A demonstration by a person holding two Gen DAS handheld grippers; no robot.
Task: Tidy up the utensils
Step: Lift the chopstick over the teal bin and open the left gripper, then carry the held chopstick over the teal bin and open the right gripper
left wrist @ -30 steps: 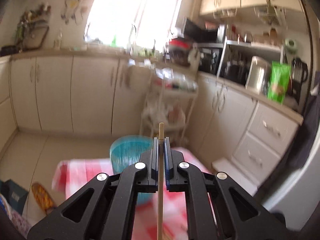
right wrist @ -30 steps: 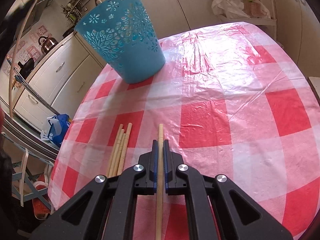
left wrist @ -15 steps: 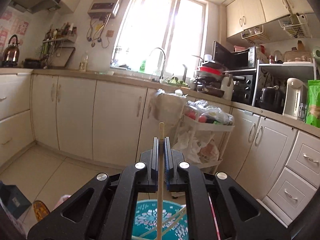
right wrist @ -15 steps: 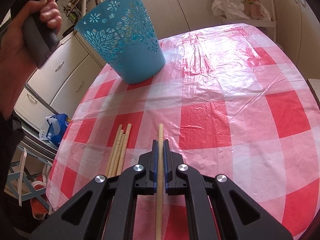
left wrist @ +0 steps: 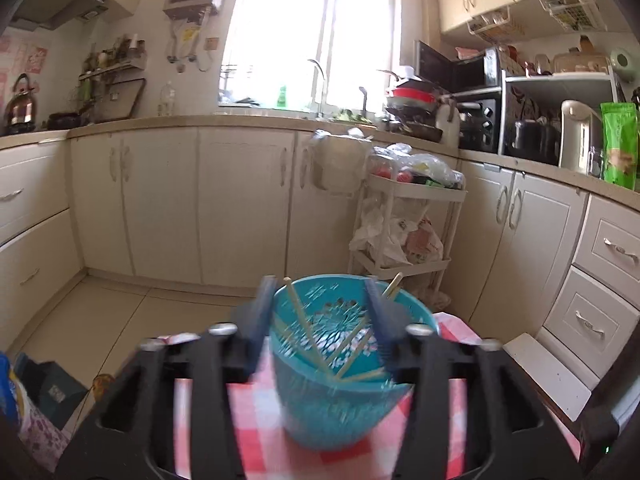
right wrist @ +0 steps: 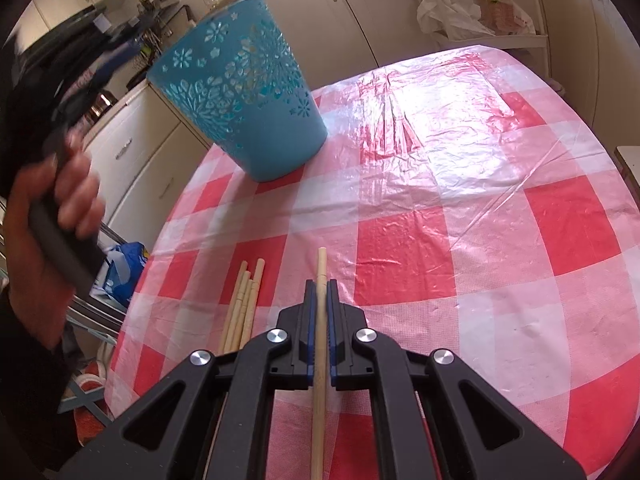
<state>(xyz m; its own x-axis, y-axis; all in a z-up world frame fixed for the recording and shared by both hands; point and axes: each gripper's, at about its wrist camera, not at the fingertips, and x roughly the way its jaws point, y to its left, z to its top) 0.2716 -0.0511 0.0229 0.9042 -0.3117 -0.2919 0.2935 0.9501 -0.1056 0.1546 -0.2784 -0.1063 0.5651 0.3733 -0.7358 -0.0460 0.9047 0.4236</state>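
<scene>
On the red-and-white checked tablecloth (right wrist: pixel 460 184) nearest my right-hand camera, my right gripper (right wrist: pixel 319 284) has its jaws clamped on a single wooden chopstick (right wrist: pixel 320 312), whose tip points ahead over the cloth. Just to its left I see a small bundle of loose chopsticks (right wrist: pixel 244 300) lying flat on the cloth, side by side. Farther back near the table's left edge stands the blue perforated basket (right wrist: pixel 248 92), upright, its wall cut with flower patterns. At the left margin a blurred hand (right wrist: pixel 52 216) grips the other tool's handle.

From my left gripper (left wrist: pixel 320 312), blurred, jaws spread wide with nothing between them, I look down into that basket (left wrist: pixel 332 408): several chopsticks in the basket (left wrist: pixel 304 328) lean crossed against its inner wall. Beyond it, a white trolley (left wrist: pixel 408 232) holds plastic bags before cream cabinets (left wrist: pixel 240 200).
</scene>
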